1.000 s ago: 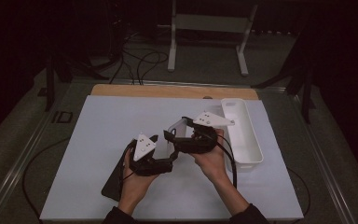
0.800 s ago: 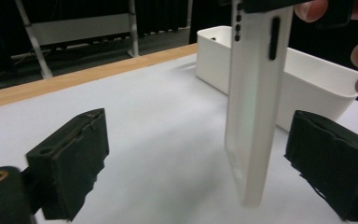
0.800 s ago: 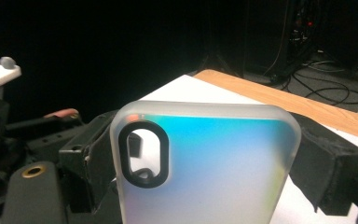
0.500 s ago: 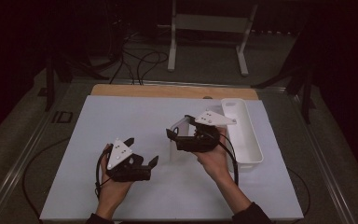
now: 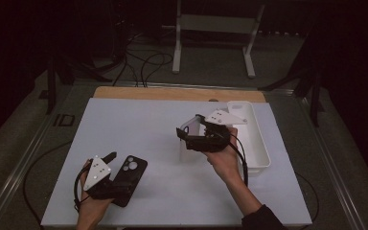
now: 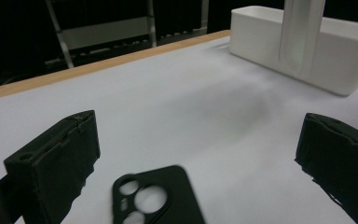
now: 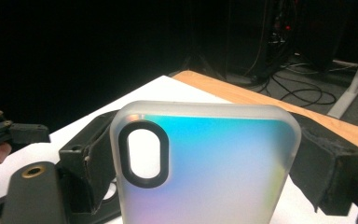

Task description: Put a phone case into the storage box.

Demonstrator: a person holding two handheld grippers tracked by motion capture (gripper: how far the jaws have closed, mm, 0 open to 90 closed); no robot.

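A black phone case (image 5: 133, 168) with round camera cut-outs lies flat on the white table mat (image 5: 139, 129) at the near left. My left gripper (image 5: 115, 177) hovers low over it, open. Its jaws have just been opening, and the black case (image 6: 154, 200) rests on the mat between them, untouched. Mid-table, my right gripper (image 5: 191, 136) is shut on a frosted, iridescent phone case (image 7: 205, 168) with an oval camera hole. It holds that frosted case (image 5: 186, 125) upright above the mat, just left of the white tray (image 5: 261, 148).
The long white tray (image 6: 335, 60) stands at the right side of the mat. A wooden strip (image 5: 172, 93) runs along the mat's far edge. Beyond it, cables and a white stand's legs (image 5: 177, 43) rest on the dark floor.
My left hand has pulled away from the right gripper to the near left corner and sunk lower. The black case now lies on the mat between its spread jaws. The right hand has stayed put.
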